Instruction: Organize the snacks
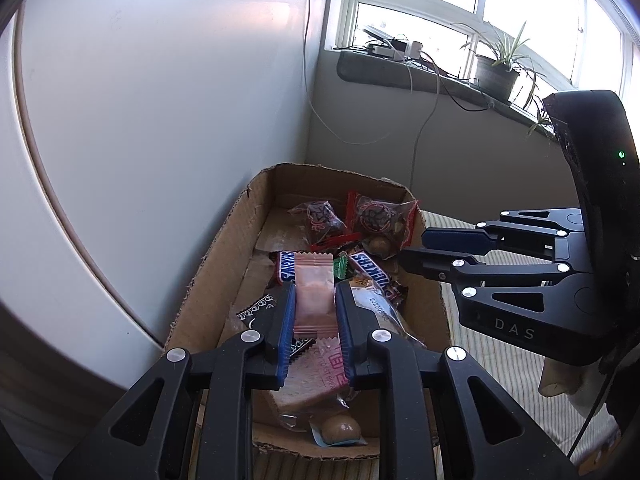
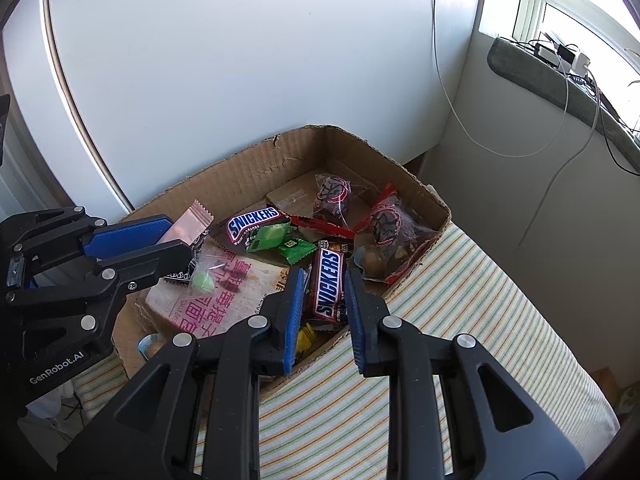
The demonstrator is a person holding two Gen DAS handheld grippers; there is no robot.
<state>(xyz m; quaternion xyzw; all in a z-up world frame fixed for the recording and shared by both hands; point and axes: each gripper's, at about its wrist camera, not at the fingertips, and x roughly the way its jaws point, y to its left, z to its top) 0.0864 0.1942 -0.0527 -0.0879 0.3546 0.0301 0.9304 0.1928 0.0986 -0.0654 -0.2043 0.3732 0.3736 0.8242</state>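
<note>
Two grippers are over a cardboard box (image 2: 248, 168) of snacks. The left gripper (image 1: 315, 300) is closed on a pink packet (image 1: 314, 284), which it holds above the other snacks. The right gripper (image 2: 322, 284) has a narrow gap; a Snickers bar (image 2: 329, 284) is seen between its blue pads (image 2: 294, 312), but I cannot tell if they press it. In the box are also a second Snickers bar (image 2: 252, 220), green candies (image 2: 280, 240), a bread pack (image 2: 224, 296) and dark wrapped sweets (image 2: 384, 224). The box stands on a striped cloth (image 2: 460, 320) beside a white wall (image 2: 240, 60).
</note>
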